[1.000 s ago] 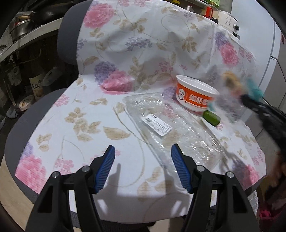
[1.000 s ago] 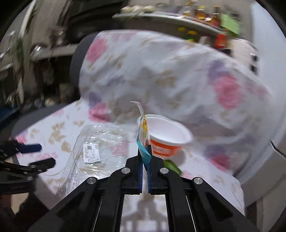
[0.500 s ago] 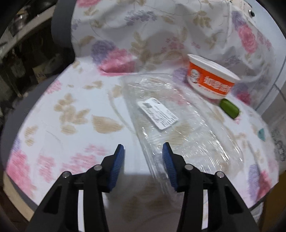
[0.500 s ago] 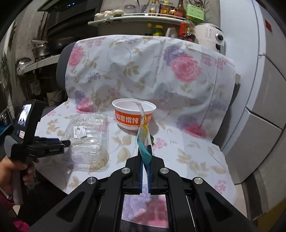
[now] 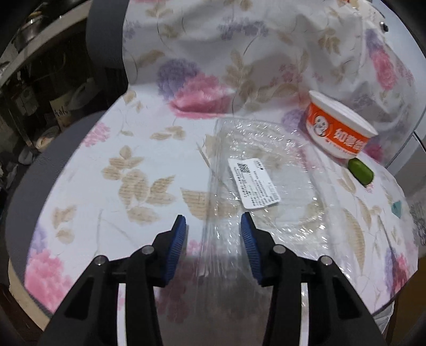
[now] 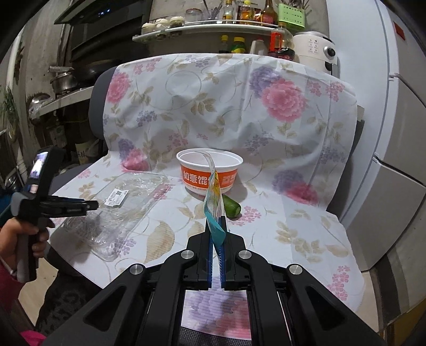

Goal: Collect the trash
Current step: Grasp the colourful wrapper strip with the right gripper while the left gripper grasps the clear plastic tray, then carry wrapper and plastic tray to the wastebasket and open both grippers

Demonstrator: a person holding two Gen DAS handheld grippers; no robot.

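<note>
A clear plastic tray [image 5: 266, 191] with a white label lies on the flowered cloth [image 5: 111, 170]; it also shows in the right wrist view [image 6: 125, 202]. My left gripper [image 5: 213, 231] is open, its blue pads on either side of the tray's near edge. An orange-and-white paper bowl [image 5: 338, 133] stands behind the tray, with a green piece [image 5: 360, 171] beside it. My right gripper [image 6: 216, 226] is shut on a thin clear wrapper with teal and orange print [image 6: 214, 202], held up in front of the bowl [image 6: 210, 173].
The cloth covers a grey chair [image 6: 99, 90]. A white cabinet [image 6: 394, 133] stands at the right. Shelves with bottles and jars [image 6: 239, 16] are behind. Pots sit on a counter [image 6: 61, 79] at the left. A small teal scrap [image 5: 396, 209] lies near the cloth's right edge.
My left gripper narrowed its jaws and moved forward onto the tray's near edge. My right gripper pulled back from the bowl, keeping hold of the wrapper.
</note>
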